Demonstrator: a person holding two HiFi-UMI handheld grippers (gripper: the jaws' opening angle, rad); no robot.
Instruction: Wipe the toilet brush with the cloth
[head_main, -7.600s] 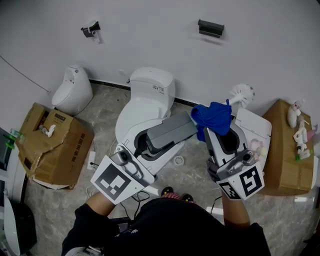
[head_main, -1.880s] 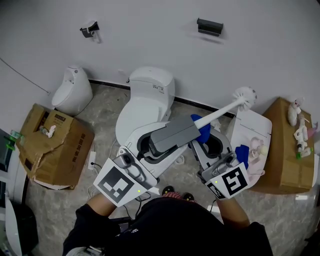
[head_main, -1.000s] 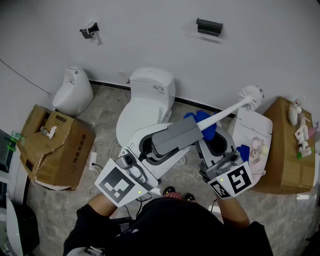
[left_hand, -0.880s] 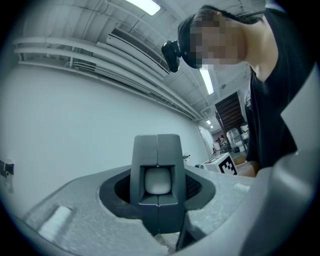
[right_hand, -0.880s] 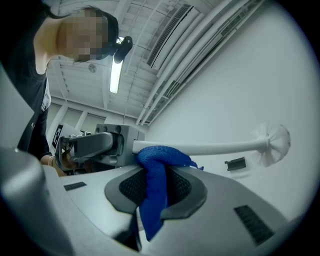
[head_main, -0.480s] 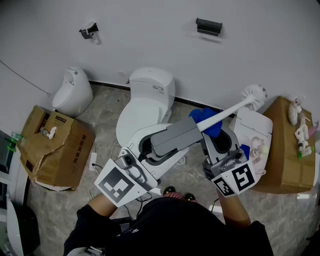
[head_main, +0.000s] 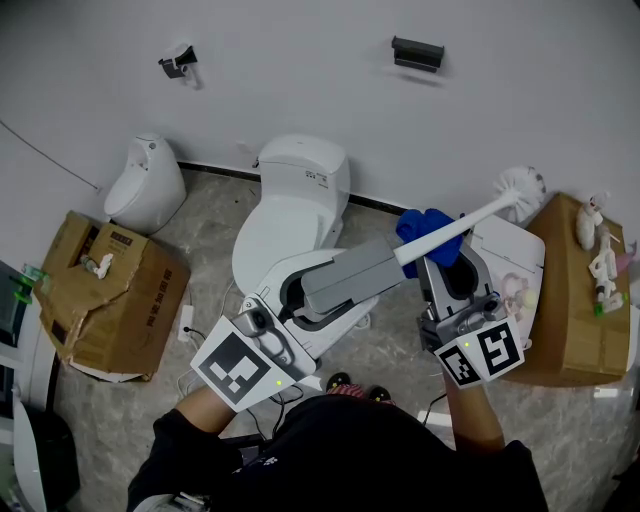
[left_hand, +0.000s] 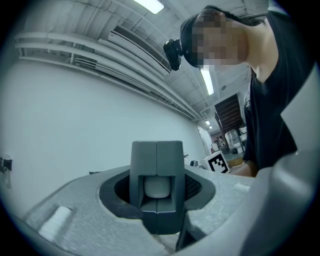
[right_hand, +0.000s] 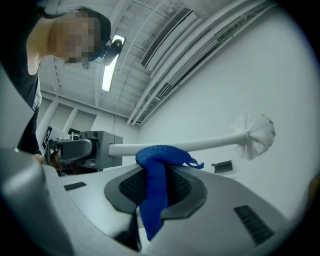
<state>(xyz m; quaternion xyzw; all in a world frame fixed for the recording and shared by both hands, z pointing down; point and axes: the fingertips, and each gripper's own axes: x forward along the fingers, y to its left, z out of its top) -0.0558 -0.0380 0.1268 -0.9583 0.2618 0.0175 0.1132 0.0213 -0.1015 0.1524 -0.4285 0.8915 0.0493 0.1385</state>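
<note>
My left gripper (head_main: 385, 262) is shut on the white handle of the toilet brush (head_main: 470, 215), which slants up to the right; its bristled head (head_main: 522, 184) hangs near the wall. In the left gripper view the handle's end (left_hand: 157, 187) shows between the closed jaws. My right gripper (head_main: 440, 262) is shut on the blue cloth (head_main: 427, 234), which is draped over the handle just past the left jaws. The right gripper view shows the cloth (right_hand: 156, 172) folded over the brush handle (right_hand: 200, 145), with the brush head (right_hand: 258, 134) further along.
A white toilet (head_main: 296, 205) stands below the grippers, a small white urinal (head_main: 146, 180) to its left. Cardboard boxes sit at the left (head_main: 105, 290) and right (head_main: 580, 300). A white box (head_main: 515, 270) lies under the brush.
The right gripper has slid the blue cloth up along the handle toward the brush head. The brush has swung slightly to the right. The left gripper keeps its hold.
</note>
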